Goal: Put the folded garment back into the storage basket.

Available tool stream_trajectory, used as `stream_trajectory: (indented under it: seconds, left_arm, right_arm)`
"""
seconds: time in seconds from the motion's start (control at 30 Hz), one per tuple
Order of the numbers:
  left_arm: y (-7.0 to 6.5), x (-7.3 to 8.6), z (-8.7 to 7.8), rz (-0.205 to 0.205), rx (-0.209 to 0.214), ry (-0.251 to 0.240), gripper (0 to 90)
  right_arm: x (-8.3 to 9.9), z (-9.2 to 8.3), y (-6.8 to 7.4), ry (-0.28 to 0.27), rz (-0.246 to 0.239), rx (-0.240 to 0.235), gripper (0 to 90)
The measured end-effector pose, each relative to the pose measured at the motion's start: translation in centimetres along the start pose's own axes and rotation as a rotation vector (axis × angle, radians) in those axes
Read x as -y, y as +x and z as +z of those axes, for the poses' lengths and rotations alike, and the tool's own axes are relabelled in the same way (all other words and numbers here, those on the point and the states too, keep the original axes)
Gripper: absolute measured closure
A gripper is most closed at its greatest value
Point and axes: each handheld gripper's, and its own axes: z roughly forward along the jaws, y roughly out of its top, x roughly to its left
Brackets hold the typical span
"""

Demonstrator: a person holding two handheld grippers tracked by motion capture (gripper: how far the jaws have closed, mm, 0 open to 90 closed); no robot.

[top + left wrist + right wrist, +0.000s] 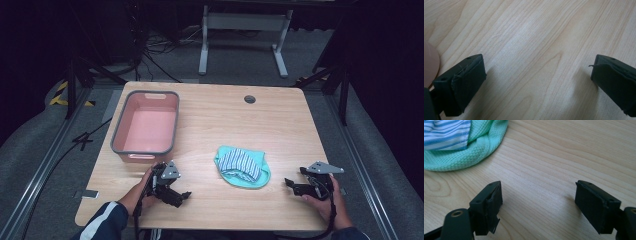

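Note:
A mint green cloth [260,176] with a blue-and-white striped cloth [241,163] bunched on top lies on the wooden table, front centre. The same green cloth [474,150] and striped cloth [444,135] fill the top left corner of the right gripper view. My left gripper [184,197] rests low over the table at the front left, to the left of the cloths, open with bare wood between its jaws [537,75]. My right gripper [291,185] sits to the right of the cloths, pointing toward them, open and empty [537,200].
A pink basin with a grey rim [172,125] stands empty at the back left of the table; its pink edge [430,65] shows in the left gripper view. A round cable hole [250,99] sits near the far edge. Beyond the table is a white desk frame [245,22].

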Motion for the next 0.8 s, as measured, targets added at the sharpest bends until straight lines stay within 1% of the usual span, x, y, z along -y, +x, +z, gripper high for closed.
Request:
stream_trajectory:
  seconds: [0.03, 0.23, 0.4, 0.47, 0.5, 0.53, 0.57, 0.6, 0.63, 0.67, 0.7, 0.73, 0.8]
  left_arm:
    - [0.1, 0.0, 0.0, 0.006, 0.004, 0.0, 0.0]
    - [0.1, 0.0, 0.0, 0.006, 0.006, -0.002, 0.0]
    - [0.1, 0.0, -0.1, 0.019, 0.01, -0.001, 0.2]
    - [0.0, 0.1, -0.1, 0.009, 0.004, -0.004, 0.8]
    - [-0.1, 0.0, -0.2, 0.007, 0.002, 0.005, 1.8]
    - [-0.2, 0.0, -0.3, 0.009, 0.007, 0.0, 3.9]
    - [-0.2, 0.0, -0.3, 0.009, 0.007, 0.0, 8.1]
    - [-0.3, -0.1, -0.4, 0.02, 0.016, -0.005, 12.8]
    - [-0.4, -0.2, -0.4, 0.033, 0.016, -0.004, 12.8]
    - [-0.6, -0.5, -0.5, 0.057, 0.002, 0.002, 15.9]
    - [-0.8, -0.7, -0.4, 0.079, -0.012, -0.003, 15.9]
    - [-1.0, -0.9, -0.2, 0.094, -0.015, -0.008, 16.3]
    - [-1.3, -1.4, 0.2, 0.122, 0.0, 0.0, 15.8]
  right_arm:
    - [0.0, 0.0, 0.0, 0.001, -0.002, 0.0, 22.6]
    - [0.0, 0.0, 0.0, 0.001, 0.0, 0.002, 22.5]
    - [0.0, 0.0, 0.0, 0.001, 0.0, 0.005, 22.6]
    - [0.0, 0.0, 0.0, 0.001, -0.002, 0.004, 22.7]
    - [0.0, 0.0, 0.0, 0.002, 0.0, 0.003, 22.7]
    - [-0.1, 0.0, 0.0, 0.004, -0.002, 0.002, 22.7]
    - [-0.1, 0.0, 0.0, 0.007, -0.002, 0.003, 22.7]
    - [-0.2, 0.0, 0.0, 0.01, 0.003, 0.005, 22.9]
    - [-0.2, 0.0, 0.0, 0.01, 0.003, 0.005, 22.9]
    - [-0.2, 0.0, 0.1, 0.012, 0.004, 0.007, 23.0]
    - [-0.2, 0.1, 0.1, 0.011, 0.002, 0.01, 23.2]
    - [-0.2, 0.1, 0.1, 0.011, 0.003, 0.011, 23.2]
    - [-0.2, 0.1, 0.1, 0.011, 0.006, 0.017, 22.3]
